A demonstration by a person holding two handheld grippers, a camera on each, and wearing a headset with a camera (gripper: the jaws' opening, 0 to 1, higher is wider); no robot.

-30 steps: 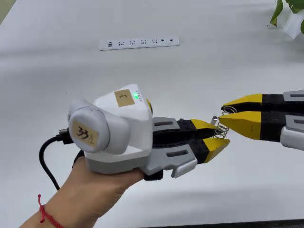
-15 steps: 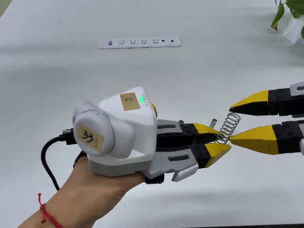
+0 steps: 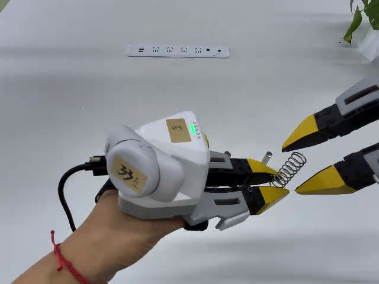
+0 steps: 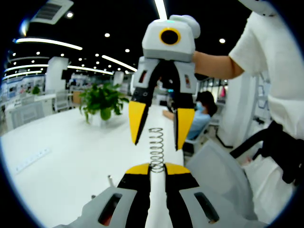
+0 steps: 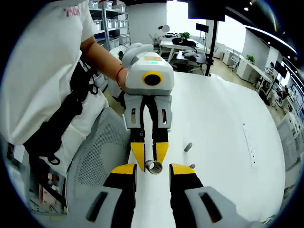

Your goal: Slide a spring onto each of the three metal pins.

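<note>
My left gripper [image 3: 273, 182] pinched the spring [image 3: 289, 170] at its base | long axis ran toward my right gripper [image 3: 291, 169] | right fingers [image 3: 305, 131] wide, straddling free end

A silver coil spring [image 3: 289, 168] juts from the left tool's [image 3: 278, 181] pinching tips, near an upright pin [image 3: 267, 157].

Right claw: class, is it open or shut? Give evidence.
Open: right claw jaws stand apart, flanking the spring that the left claw grips.
</note>
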